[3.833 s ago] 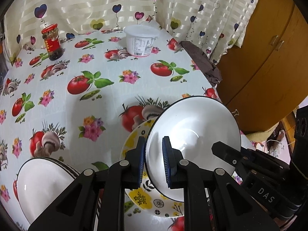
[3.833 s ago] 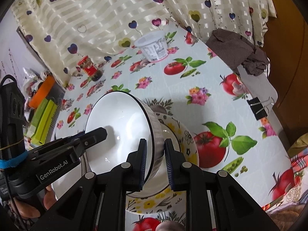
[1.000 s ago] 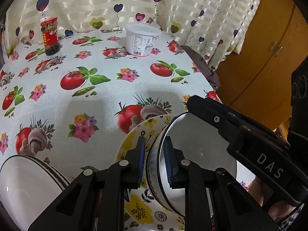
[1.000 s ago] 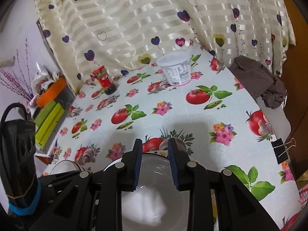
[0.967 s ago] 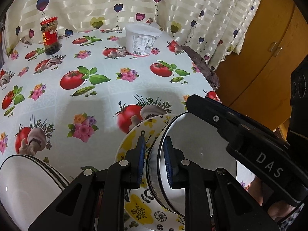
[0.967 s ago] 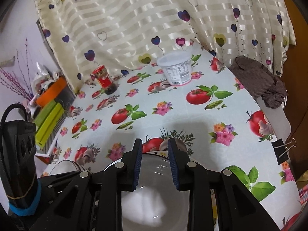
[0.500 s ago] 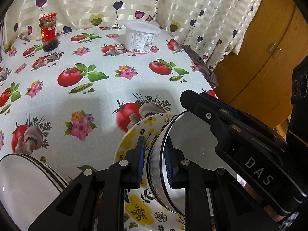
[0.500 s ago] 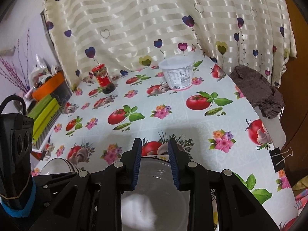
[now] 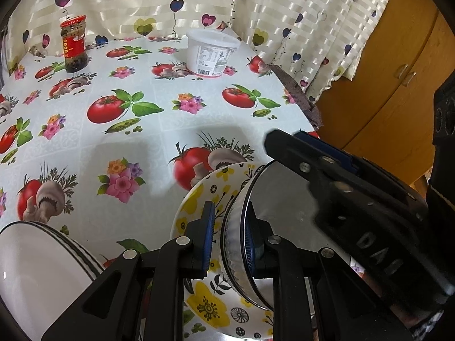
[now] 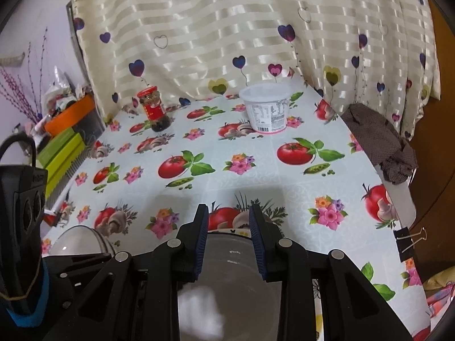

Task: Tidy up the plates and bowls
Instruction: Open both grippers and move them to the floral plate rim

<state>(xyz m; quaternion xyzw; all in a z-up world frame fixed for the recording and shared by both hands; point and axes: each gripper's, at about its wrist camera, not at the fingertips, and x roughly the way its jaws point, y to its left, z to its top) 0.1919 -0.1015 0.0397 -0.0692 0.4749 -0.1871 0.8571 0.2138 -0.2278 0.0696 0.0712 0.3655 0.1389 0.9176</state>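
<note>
Left fingers (image 9: 227, 236) clamp the white bowl's (image 9: 281, 207) rim over the floral plate (image 9: 207, 307); right fingers (image 10: 229, 238) spread apart.

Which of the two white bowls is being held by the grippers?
The ribbed white bowl over the yellow-flowered plate, pinched by the left gripper. The other bowl sits untouched at lower left.

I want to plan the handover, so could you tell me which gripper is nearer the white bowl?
Left. The left gripper pinches the white bowl at its rim; the right gripper hangs open above it.
</note>
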